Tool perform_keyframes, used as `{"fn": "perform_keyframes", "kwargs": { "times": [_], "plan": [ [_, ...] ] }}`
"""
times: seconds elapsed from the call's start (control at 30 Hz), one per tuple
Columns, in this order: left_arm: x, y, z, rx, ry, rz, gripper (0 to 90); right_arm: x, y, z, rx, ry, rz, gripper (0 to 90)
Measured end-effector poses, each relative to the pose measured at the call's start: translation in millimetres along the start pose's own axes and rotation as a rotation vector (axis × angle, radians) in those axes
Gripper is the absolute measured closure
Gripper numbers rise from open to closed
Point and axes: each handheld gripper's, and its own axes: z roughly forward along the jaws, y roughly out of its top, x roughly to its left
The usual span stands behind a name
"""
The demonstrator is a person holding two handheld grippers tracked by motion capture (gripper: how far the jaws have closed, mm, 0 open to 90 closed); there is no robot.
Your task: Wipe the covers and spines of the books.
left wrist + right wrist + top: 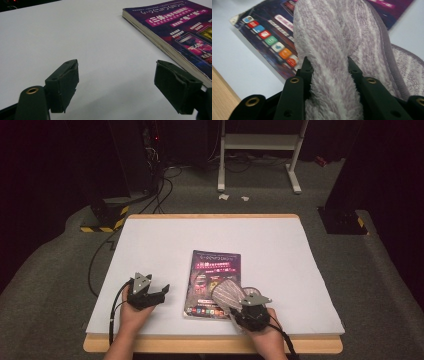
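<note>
Towel (227, 292) lies bunched on the book's (212, 270) near right corner, pinched in your right hand-held gripper (239, 304). Your left hand-held gripper (116, 86) stands wide over bare bench (75, 37). Right gripper view: striped pile fills your jaws.

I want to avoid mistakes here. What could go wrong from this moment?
1. The right claw pinches the striped purple-grey towel in a bunch; wiping may drag its loose part.
2. The purple paperback book lies unheld, the left claw open beside it, so it could slide on the white table.
</note>
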Motion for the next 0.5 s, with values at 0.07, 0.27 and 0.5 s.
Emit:
{"fn": "perform_keyframes", "kwargs": {
  "times": [0.07, 0.27, 0.5],
  "plan": [
    [-0.1, 0.0, 0.0, 0.0, 0.0, 0.0, 20.0, 13.3, 9.8, 11.7, 0.005, 0.037, -0.028, 67.9],
    [0.3, 0.1, -0.1, 0.001, 0.012, -0.008, 19.8, 51.8, 32.1, 38.6, 0.005, 0.124, -0.102, 68.0],
    [2.2, -0.4, -0.7, -0.008, 0.007, -0.032, 19.6, 82.2, 46.1, 55.2, 0.011, 0.159, -0.171, 67.9]
  ]
}}
